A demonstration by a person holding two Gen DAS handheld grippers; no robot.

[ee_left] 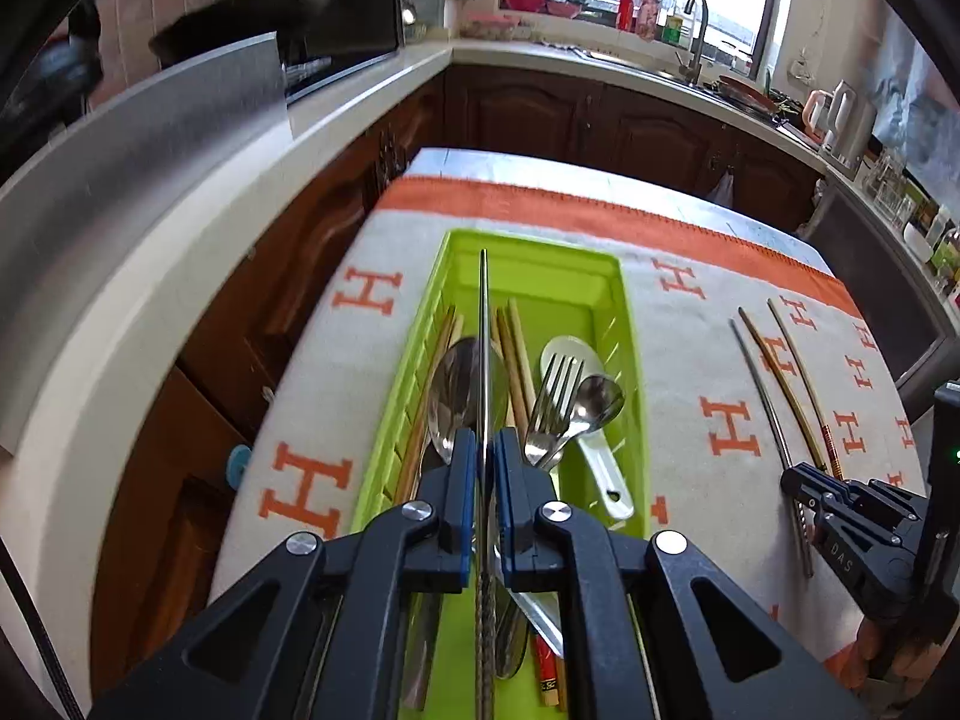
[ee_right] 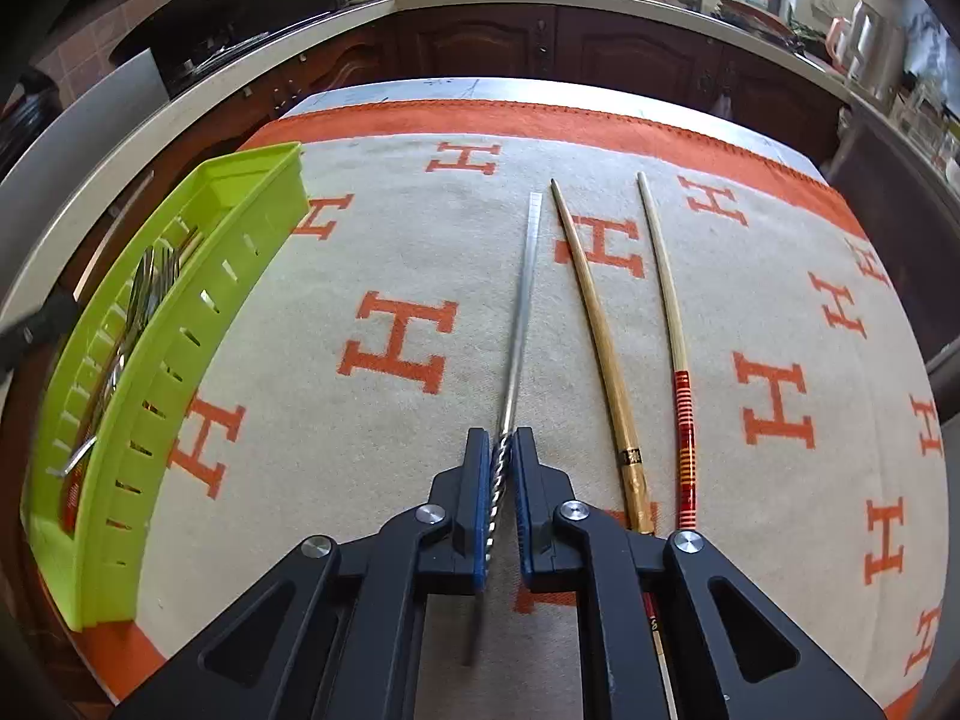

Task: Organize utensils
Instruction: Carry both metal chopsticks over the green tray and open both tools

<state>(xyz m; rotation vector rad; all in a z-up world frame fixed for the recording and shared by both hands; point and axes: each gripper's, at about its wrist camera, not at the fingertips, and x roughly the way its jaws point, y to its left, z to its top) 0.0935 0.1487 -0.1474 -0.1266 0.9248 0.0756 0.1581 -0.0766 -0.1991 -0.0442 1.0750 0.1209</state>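
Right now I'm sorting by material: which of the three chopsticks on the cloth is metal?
The leftmost one, silver with a twisted handle, clamped in the right gripper; the other two are wooden.

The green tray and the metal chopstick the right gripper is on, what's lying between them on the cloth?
Nothing. In the right wrist view, only bare H-patterned cloth separates the green tray from the metal chopstick in the right gripper.

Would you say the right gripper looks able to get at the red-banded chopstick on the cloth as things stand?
Probably not right away: the right gripper is shut on the metal chopstick. The red-banded chopstick lies uncovered just beyond the brown chopstick, so the way looks free once the gripper is emptied.
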